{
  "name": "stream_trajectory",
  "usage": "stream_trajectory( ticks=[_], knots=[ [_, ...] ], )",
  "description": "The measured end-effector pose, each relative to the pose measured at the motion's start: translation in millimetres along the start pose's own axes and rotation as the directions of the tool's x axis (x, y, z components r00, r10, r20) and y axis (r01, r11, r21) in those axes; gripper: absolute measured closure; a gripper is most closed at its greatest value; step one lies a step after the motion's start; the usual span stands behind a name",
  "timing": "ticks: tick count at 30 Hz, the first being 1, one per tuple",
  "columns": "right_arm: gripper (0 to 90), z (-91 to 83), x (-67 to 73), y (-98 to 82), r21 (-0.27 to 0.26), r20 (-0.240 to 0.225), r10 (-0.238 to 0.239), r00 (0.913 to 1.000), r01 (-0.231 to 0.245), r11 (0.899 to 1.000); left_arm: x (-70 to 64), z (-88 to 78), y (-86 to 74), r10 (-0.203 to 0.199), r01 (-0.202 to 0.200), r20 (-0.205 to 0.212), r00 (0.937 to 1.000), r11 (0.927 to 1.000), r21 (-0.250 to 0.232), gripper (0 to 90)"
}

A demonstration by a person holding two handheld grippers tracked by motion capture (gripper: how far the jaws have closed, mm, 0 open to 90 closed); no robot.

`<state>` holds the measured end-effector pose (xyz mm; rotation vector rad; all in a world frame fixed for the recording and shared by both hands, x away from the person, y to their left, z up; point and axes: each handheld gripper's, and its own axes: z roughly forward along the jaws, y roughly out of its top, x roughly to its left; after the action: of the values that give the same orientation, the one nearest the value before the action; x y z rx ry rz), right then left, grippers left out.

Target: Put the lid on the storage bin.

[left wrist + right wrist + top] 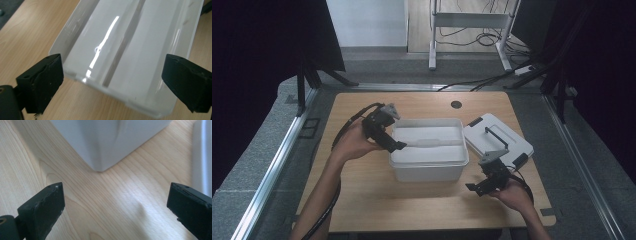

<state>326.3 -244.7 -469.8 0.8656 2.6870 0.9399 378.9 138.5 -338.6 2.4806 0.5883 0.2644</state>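
The left gripper point(398, 146), its jaws wide with nothing between them, sits right at the left end of the white box point(428, 150), while the right gripper point(472, 187), wide and empty too, waits farther off by the box's front corner.

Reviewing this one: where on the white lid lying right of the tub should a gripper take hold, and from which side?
Probably the dark handle on the lid, taken from above. The lid lies flat on the table with little edge to catch, while the handle looks like a thin raised bar open jaws could straddle. The right gripper, jaws open, is nearest it.
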Motion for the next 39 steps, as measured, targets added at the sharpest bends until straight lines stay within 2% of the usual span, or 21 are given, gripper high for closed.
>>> stream_trajectory(
  ticks=[2,8,12,16,21,24,26,27,30,33,34,36,37,39],
  knots=[
    [1.4,-4.7,-4.9,4.8,0.028,-0.005,-0.006,1.0000,0.007,1.000,-2.3,-6.0,-12.4,-0.015,0.015,-0.015,0.9998,0.9998,-0.012,2.2],
    [4.7,-17.7,-23.6,19.7,0.028,0.014,0.010,0.9999,-0.010,1.000,-13.4,-12.8,-55.0,-0.084,0.082,-0.034,0.9959,0.9951,-0.056,0.6],
    [5.4,-25.3,-36.5,32.8,0.042,0.031,0.023,0.9992,-0.025,0.999,-23.8,-5.1,-84.9,-0.125,0.122,-0.039,0.9914,0.9889,-0.086,0.0],
    [5.8,-31.8,-48.6,47.7,0.052,0.060,0.027,0.9978,-0.031,0.998,-34.7,14.5,-115.6,-0.152,0.146,-0.058,0.9867,0.9842,-0.100,0.0],
    [6.1,-39.0,-69.4,68.9,0.087,0.110,0.032,0.9934,-0.042,0.995,-45.6,39.4,-146.4,-0.202,0.190,-0.066,0.9771,0.9691,-0.157,0.0],
    [6.1,-39.0,-85.6,78.2,0.124,0.140,0.043,0.9892,-0.061,0.990,-53.3,49.6,-157.2,-0.235,0.218,-0.073,0.9692,0.9566,-0.194,0.0],
    [6.4,-36.3,-97.0,82.0,0.143,0.162,0.054,0.9852,-0.078,0.987,-58.6,56.4,-162.7,-0.251,0.232,-0.073,0.9653,0.9511,-0.204,0.0],
    [6.6,-34.8,-102.7,83.5,0.157,0.170,0.061,0.9836,-0.088,0.984,-61.9,61.0,-165.3,-0.258,0.237,-0.083,0.9625,0.9492,-0.207,0.0],
    [9.1,-28.8,-118.8,85.5,0.204,0.199,0.093,0.9756,-0.134,0.970,-68.3,71.6,-169.4,-0.267,0.244,-0.092,0.9594,0.9489,-0.200,0.0],
    [14.9,-21.5,-134.0,84.7,0.255,0.232,0.097,0.9679,-0.157,0.954,-72.9,81.9,-171.0,-0.252,0.235,-0.106,0.9620,0.9604,-0.150,0.0],
    [19.4,-18.9,-138.3,84.0,0.268,0.244,0.103,0.9643,-0.169,0.948,-74.2,84.0,-171.4,-0.257,0.240,-0.106,0.9606,0.9594,-0.148,0.0],
    [28.9,-13.2,-145.7,81.9,0.297,0.259,0.103,0.9604,-0.180,0.938,-74.8,87.5,-172.4,-0.268,0.254,-0.080,0.9600,0.9552,-0.151,0.0],
    [33.3,-9.7,-148.8,80.7,0.314,0.258,0.093,0.9616,-0.174,0.933,-75.1,89.3,-172.8,-0.267,0.254,-0.075,0.9607,0.9555,-0.150,0.0],
    [44.7,-1.6,-153.1,78.4,0.365,0.257,0.075,0.9634,-0.169,0.915,-75.9,93.3,-173.9,-0.269,0.258,-0.065,0.9611,0.9562,-0.139,0.0]
  ],
)
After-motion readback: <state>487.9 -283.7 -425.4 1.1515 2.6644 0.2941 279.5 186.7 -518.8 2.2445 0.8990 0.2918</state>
